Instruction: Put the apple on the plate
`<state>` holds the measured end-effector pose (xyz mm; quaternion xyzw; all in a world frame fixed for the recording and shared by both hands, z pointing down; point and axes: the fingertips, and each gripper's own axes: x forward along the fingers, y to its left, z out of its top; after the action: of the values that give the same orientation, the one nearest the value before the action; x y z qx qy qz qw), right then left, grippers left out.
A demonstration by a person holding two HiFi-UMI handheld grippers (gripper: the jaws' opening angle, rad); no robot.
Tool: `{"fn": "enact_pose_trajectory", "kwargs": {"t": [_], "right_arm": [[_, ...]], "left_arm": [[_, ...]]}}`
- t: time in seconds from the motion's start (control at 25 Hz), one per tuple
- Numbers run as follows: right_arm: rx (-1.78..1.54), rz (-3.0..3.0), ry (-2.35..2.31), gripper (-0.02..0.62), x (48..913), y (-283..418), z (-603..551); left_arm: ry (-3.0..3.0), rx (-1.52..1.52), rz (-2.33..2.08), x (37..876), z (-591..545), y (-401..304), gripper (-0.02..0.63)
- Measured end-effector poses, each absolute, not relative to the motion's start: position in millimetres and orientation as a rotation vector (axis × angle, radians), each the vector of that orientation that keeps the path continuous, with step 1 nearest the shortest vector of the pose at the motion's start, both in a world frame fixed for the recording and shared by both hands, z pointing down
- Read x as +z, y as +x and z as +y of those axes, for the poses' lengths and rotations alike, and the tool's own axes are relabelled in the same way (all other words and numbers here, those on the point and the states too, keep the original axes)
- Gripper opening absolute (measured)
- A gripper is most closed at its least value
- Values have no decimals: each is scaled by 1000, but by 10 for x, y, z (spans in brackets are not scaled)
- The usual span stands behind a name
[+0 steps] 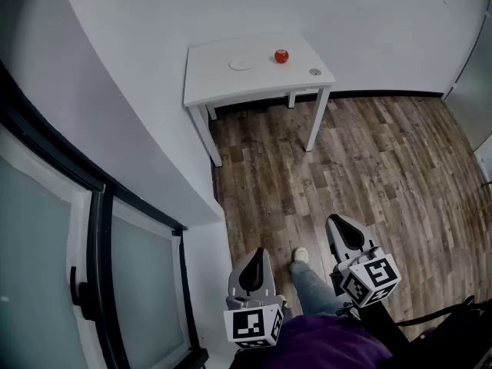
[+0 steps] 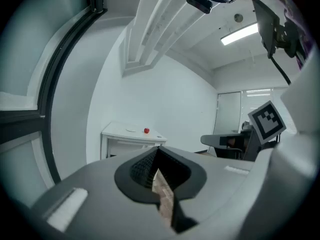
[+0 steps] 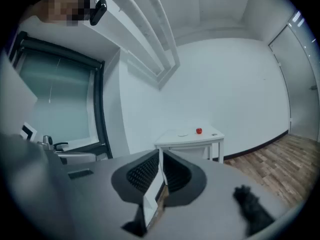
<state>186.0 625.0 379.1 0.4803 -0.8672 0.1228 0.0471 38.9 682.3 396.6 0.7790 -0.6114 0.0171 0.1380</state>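
A red apple (image 1: 281, 56) sits on the far side of a small white table (image 1: 223, 87), well away from me across the floor. A flat white plate (image 1: 241, 64) lies just left of the apple, with nothing on it. My left gripper (image 1: 257, 250) and right gripper (image 1: 338, 221) hang low near my body, both far from the table, both shut and empty. The left gripper view shows the apple (image 2: 146, 130) small beyond the shut left gripper (image 2: 159, 151). From the right gripper (image 3: 160, 151), the apple (image 3: 199, 131) and plate (image 3: 183, 133) are just as distant.
A small grey disc (image 1: 314, 72) lies at the table's front right corner. Wood-plank floor (image 1: 361, 167) runs between me and the table. A white wall and a dark-framed glass door (image 1: 92, 283) line the left. My shoe (image 1: 300, 256) shows between the grippers.
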Motion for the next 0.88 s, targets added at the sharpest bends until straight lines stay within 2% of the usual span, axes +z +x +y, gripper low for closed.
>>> {"fn": "enact_pose_trajectory", "kwargs": {"t": [0.88], "right_arm": [[405, -2755, 1258, 14, 3756, 2260, 4058]], "left_arm": [[2229, 65, -1832, 3901, 4723, 989, 8]]}}
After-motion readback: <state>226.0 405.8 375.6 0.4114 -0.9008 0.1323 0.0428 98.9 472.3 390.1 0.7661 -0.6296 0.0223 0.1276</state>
